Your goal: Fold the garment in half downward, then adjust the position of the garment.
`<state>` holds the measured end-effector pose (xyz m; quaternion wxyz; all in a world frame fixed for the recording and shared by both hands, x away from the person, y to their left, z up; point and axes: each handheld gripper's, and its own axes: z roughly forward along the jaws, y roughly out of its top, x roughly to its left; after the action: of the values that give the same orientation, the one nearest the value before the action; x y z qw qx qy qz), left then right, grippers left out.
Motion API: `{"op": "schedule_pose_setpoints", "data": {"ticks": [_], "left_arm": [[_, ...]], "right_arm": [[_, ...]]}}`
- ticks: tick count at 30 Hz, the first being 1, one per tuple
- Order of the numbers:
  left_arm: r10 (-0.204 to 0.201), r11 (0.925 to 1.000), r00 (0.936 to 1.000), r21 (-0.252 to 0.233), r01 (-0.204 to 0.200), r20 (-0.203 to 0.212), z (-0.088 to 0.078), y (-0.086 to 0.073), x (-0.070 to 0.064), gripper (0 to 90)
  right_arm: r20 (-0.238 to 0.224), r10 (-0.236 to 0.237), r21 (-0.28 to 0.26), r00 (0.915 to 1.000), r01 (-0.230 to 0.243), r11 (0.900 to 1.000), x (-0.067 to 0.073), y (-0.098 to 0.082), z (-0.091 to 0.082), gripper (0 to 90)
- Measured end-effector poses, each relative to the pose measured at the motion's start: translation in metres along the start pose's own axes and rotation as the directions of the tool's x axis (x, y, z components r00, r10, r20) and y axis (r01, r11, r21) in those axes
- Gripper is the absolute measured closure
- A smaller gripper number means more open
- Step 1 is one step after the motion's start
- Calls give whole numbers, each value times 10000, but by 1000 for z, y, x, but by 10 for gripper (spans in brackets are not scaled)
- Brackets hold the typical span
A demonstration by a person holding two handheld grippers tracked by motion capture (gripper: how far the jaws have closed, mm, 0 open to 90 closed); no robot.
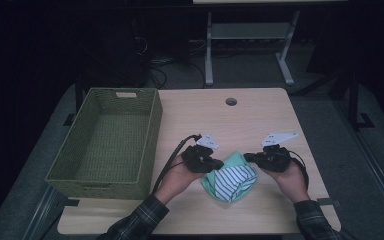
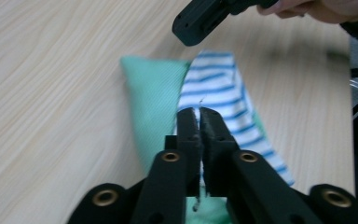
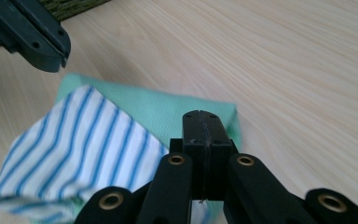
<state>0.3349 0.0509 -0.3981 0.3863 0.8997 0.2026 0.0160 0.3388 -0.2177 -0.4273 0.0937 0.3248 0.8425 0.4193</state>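
Our left gripper point(image 2: 199, 112) has its two black jaws pressed together, and between them we see a thin white edge of the striped cloth point(image 2: 223, 98), pinched where the fabric rises off the table. Our right gripper point(image 3: 204, 116) is likewise clamped tight, its jaws meeting over the green cloth point(image 3: 168, 105); whether fabric is caught between them we cannot tell from its own view.

From the high view, our left gripper point(image 1: 211, 162) sits at the left edge of the bundle and our right gripper point(image 1: 252, 158) at its upper right corner, both in our hands above plaid sleeves. The striped cloth point(image 1: 234, 180), white with blue lines, lies folded on top of the green cloth point(image 1: 232, 159), which shows around it along the far and left sides. The bundle rests on the wooden table point(image 1: 260, 115) near our edge, between our two hands.

To the left, a woven green basket point(image 1: 150, 135) stands on the table, just beside our left hand point(image 1: 177, 175) and apart from the cloths.
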Motion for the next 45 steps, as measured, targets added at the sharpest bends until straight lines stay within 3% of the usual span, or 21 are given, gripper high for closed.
{"op": "schedule_pose_setpoints", "data": {"ticks": [9, 11, 17, 24, 30, 36, 39, 45], "left_arm": [[-316, 9985, 9984, 421, 335, -465, 8, -14, 5, 896], [-104, 9964, 9978, 838, 158, -648, 13, -17, 6, 896], [-147, 9912, 9971, 1303, 244, -746, 25, -27, 8, 897], [41, 9795, 9958, 2010, 144, -913, 35, -34, 9, 897], [81, 9809, 9949, 1943, 118, -1009, 35, -35, 9, 897], [-17, 9879, 9932, 1541, 198, -1165, 27, -32, 13, 896], [-258, 9928, 9943, 1139, 376, -1035, 16, -31, 13, 896], [-395, 9932, 9978, 1070, 450, -528, 4, -37, 2, 896]], "right_arm": [[-416, -263, 48, 9988, 265, 9996, 7, 17, 27, 898], [-473, -227, 131, 9986, 234, 9996, 7, 18, 32, 898], [-295, -220, 808, 9993, 243, 9964, 5, 11, 49, 898], [-158, -254, 1439, 9996, 274, 9892, 2, 2, 59, 899], [-112, -367, 1593, 9993, 380, 9865, 4, 1, 61, 899], [-82, -248, 1023, 9997, 255, 9944, 0, 2, 49, 898], [94, -89, 851, 9999, 80, 9963, -4, 0, 40, 898], [464, 90, 1047, 9989, -138, 9944, -17, -12, 28, 898]]}}
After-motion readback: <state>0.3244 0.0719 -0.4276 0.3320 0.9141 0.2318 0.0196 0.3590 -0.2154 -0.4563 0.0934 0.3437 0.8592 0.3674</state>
